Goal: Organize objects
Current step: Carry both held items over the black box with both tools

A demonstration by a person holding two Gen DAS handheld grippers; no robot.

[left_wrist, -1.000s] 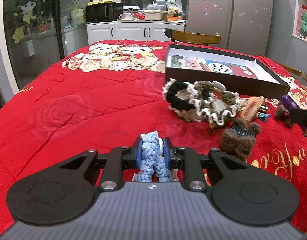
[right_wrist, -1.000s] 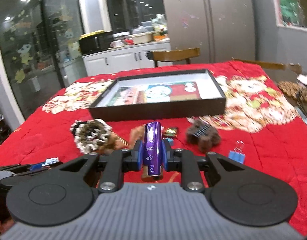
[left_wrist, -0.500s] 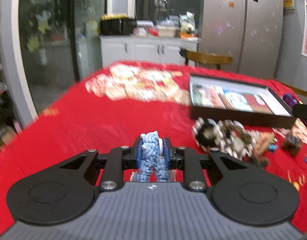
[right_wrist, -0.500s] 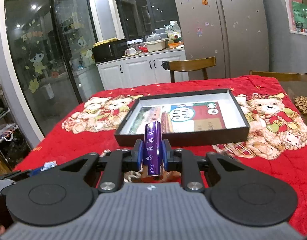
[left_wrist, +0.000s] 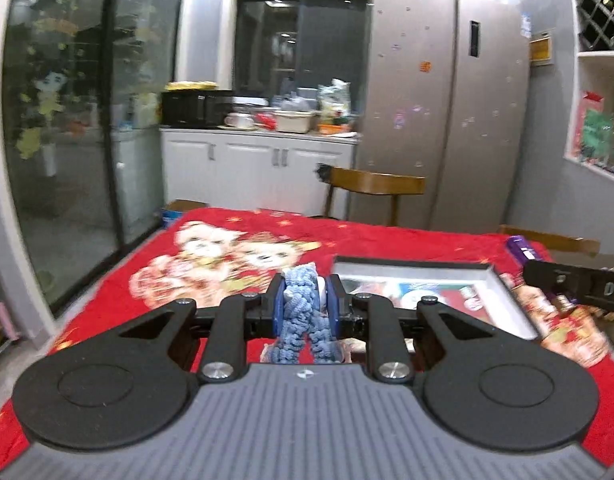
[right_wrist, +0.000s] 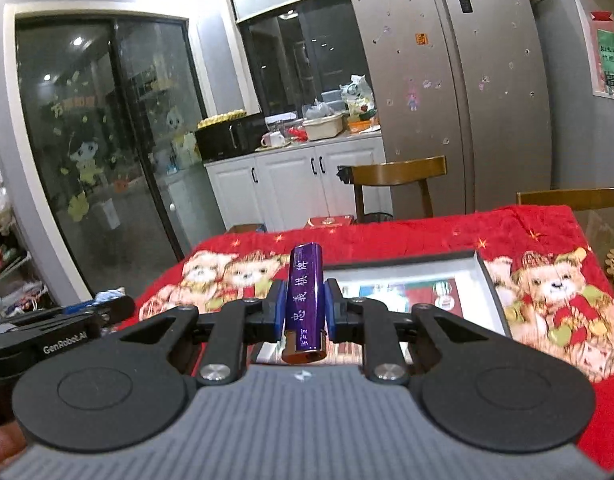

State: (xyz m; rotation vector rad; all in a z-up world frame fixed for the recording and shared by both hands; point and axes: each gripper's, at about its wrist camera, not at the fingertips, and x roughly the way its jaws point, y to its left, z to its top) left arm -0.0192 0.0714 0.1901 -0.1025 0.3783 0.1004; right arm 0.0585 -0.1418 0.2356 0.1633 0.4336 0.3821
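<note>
My left gripper (left_wrist: 306, 300) is shut on a blue knitted piece (left_wrist: 303, 320) and holds it above the red blanket (left_wrist: 107, 304), just left of the black open box (left_wrist: 503, 304). My right gripper (right_wrist: 305, 312) is shut on a purple tube (right_wrist: 304, 296) with white characters, held upright above the near left edge of the same box (right_wrist: 493, 292). The right gripper also shows at the right edge of the left wrist view (left_wrist: 579, 284), and the left gripper at the left edge of the right wrist view (right_wrist: 59, 332).
The red blanket with bear prints (right_wrist: 555, 292) covers the table. A wooden chair (left_wrist: 371, 188) stands behind it, with white cabinets (left_wrist: 259, 164) and a steel fridge (left_wrist: 447, 112) beyond. Glass doors (left_wrist: 67, 120) are on the left.
Both grippers have risen and tilted up, each keeping its object. The pile of hair ties and clips has dropped out of view, and the box now lies close below both grippers.
</note>
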